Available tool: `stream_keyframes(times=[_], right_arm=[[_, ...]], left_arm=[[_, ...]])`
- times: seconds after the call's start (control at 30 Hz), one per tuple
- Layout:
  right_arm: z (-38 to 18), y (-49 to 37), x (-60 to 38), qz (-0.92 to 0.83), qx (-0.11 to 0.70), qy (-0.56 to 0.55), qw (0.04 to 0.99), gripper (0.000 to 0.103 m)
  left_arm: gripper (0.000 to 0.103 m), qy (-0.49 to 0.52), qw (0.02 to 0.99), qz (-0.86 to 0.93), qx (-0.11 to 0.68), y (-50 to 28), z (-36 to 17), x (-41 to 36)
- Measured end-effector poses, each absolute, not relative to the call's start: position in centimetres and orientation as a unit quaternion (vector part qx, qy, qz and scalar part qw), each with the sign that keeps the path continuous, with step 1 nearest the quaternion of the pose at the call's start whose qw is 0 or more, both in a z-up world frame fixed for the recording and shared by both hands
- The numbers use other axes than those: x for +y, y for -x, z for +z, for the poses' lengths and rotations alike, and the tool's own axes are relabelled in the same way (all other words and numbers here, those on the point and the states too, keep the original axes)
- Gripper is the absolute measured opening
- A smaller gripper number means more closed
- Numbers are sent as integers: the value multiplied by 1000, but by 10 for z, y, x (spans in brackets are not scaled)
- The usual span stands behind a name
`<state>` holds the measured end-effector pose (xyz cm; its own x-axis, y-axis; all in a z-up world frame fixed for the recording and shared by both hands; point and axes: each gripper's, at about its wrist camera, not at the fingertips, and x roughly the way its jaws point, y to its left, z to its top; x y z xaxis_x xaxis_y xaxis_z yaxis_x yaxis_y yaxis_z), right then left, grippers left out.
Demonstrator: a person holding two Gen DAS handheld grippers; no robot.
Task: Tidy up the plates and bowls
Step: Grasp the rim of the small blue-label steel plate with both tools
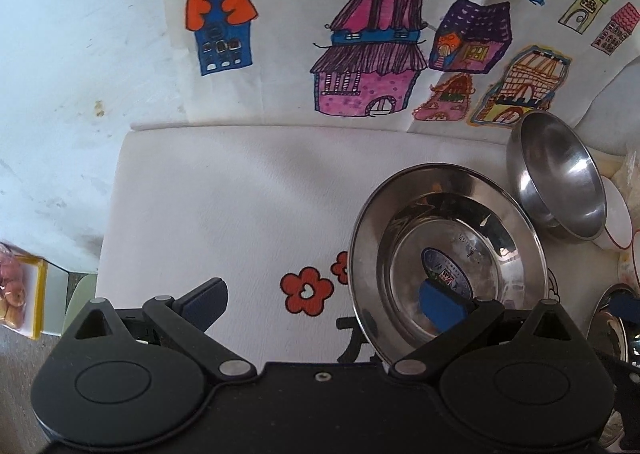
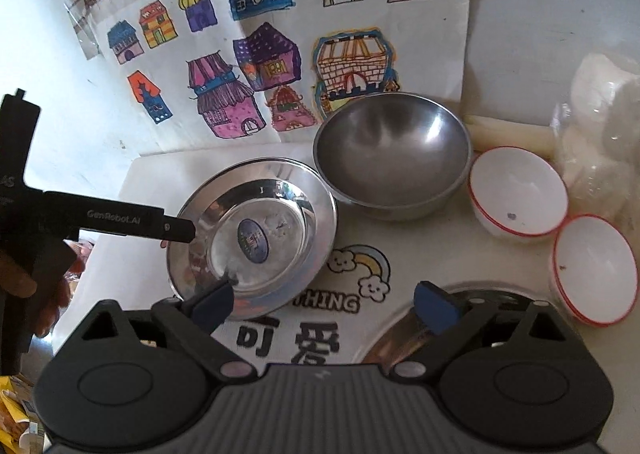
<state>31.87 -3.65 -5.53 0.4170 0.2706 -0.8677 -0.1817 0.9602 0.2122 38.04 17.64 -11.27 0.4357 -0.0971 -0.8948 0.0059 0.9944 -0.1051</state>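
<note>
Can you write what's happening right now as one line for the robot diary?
left tongs: open, straddling steel plate rim | right tongs: open, holding nothing | steel bowl, two white bowls: untouched

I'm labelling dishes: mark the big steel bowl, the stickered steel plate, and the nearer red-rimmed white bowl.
big steel bowl [image 2: 390, 158], right wrist view, inner wall.
stickered steel plate [image 2: 316, 214], right wrist view, flat rim.
nearer red-rimmed white bowl [image 2: 594, 270], right wrist view, inside.

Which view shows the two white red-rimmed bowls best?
The right wrist view: both white bowls sit in full view, right of the steel bowl. The left wrist view catches only a sliver behind it.
</note>
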Motion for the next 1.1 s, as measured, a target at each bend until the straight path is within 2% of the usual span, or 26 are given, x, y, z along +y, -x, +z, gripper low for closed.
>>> stream_keyframes(times=[0.23, 0.3, 0.33, 0.4, 0.47, 0.53, 0.67, 0.77, 0.83, 0.97, 1.1], right_arm=[[-73, -327, -20, 134, 537, -41, 832, 88], [-77, -328, -16, 134, 541, -38, 829, 82], [-80, -329, -14, 134, 544, -35, 827, 80], [-84, -331, -11, 132, 550, -29, 824, 68], [-87, -333, -9, 132, 553, -23, 822, 63], [-88, -335, -8, 133, 555, -21, 821, 62], [-91, -337, -8, 138, 559, -27, 817, 53], [-93, -341, -9, 143, 562, -38, 814, 41], [-92, -342, -8, 150, 561, -43, 813, 32], [-90, -340, -8, 159, 564, -42, 809, 27], [-83, -332, -10, 176, 565, -35, 805, 27]], left_arm=[[90, 35, 847, -35, 529, -382, -115, 174], [85, 35, 848, -42, 528, -381, -114, 173], [80, 34, 849, -49, 525, -380, -113, 172], [70, 35, 850, -60, 523, -380, -113, 171], [54, 38, 848, -67, 525, -381, -114, 170], [43, 44, 845, -68, 528, -381, -115, 170], [28, 49, 841, -75, 533, -382, -115, 169], [22, 53, 839, -81, 535, -380, -115, 168], [22, 55, 839, -79, 536, -378, -114, 167], [22, 62, 834, -70, 544, -371, -117, 169], [22, 74, 831, -67, 548, -356, -115, 172]])
